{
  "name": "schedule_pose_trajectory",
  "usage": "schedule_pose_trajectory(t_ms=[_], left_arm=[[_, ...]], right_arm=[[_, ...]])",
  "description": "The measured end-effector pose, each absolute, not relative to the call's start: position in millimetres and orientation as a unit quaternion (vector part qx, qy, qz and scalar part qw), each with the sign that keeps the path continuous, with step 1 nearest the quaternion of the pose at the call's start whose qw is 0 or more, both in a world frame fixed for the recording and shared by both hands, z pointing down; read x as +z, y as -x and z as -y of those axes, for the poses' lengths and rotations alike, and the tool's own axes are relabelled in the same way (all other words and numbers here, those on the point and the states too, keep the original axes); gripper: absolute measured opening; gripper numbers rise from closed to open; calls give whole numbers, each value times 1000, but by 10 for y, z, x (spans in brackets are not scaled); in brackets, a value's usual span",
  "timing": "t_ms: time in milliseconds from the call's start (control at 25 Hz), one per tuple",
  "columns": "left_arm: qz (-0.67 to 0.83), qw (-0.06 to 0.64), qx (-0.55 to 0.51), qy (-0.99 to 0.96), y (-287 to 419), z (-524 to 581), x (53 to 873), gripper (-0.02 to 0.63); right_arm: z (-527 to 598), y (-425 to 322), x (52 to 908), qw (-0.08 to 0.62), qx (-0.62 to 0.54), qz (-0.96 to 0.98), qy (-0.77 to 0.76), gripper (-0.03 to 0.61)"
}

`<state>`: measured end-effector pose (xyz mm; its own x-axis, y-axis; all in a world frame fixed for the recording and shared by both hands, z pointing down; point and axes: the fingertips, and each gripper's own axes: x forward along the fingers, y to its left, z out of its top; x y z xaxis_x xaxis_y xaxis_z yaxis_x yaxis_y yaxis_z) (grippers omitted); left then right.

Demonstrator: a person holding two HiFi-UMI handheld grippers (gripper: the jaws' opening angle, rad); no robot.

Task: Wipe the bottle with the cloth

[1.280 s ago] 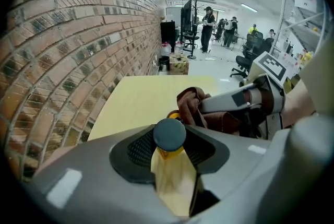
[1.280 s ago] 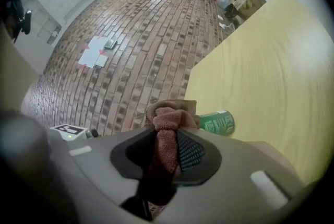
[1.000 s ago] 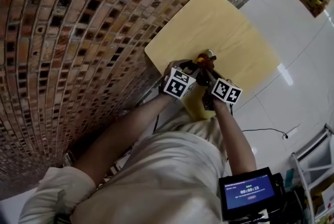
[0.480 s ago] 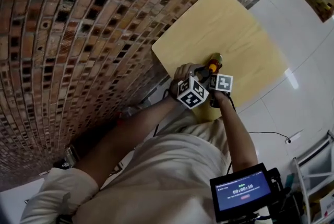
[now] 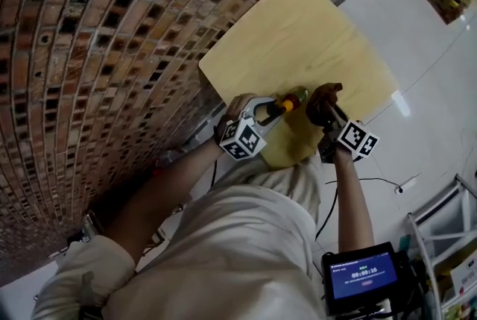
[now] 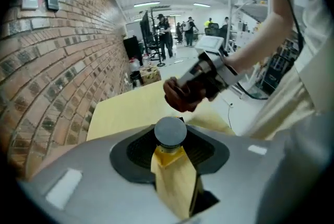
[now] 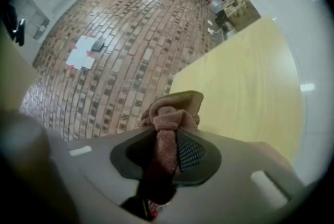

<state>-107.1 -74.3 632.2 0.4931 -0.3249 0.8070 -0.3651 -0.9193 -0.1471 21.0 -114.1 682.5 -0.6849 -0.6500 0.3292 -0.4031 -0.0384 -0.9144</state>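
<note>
Facing a brick wall with a pale wooden tabletop pushed up against it. Working over the near edge of that tabletop, with both tools apparently raised off the wood, probably so the bottle can be turned and reached from every side

Left gripper: parted about midway and clamped across the yellow body of the bottle. Gripping low, so that neck and round cap poke out beyond the pads, free for wiping. Tilted with the cap end toward the other tool

Right gripper: nearly closed, pinching a bunched reddish-brown cloth, with a wad sticking out past the tips as the wiping face. Held just beside the cap end of the bottle, near but apart; no contact visible from the head view or the left gripper view

Judged as a gap between strokes, or the approach to one: no rubbing under way, cloth needing to close onto the neck next. Risk: bottle slipping or twisting in the pads under a sideways push from the cloth
</note>
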Motion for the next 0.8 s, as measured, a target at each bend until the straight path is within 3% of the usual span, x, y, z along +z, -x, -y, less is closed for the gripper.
schedule_pose_trajectory(t_ms=[120,360,520,800], left_arm=[[148,-22,464,-873,1126,588,6336,176],[87,-56,472,-876,1201,501,6357,177],[97,-52,475,-873,1170,570,6358,176],[113,-47,464,-877,1168,759,6349,176]], right_arm=[[1443,-126,6466,78,-557,-750,349,95],[1563,890,6252,-73,-494,-853,152,95],[1258,1367,6340,-111,-525,-843,24,95],[1377,1417,6851,-118,-580,-802,79,95]])
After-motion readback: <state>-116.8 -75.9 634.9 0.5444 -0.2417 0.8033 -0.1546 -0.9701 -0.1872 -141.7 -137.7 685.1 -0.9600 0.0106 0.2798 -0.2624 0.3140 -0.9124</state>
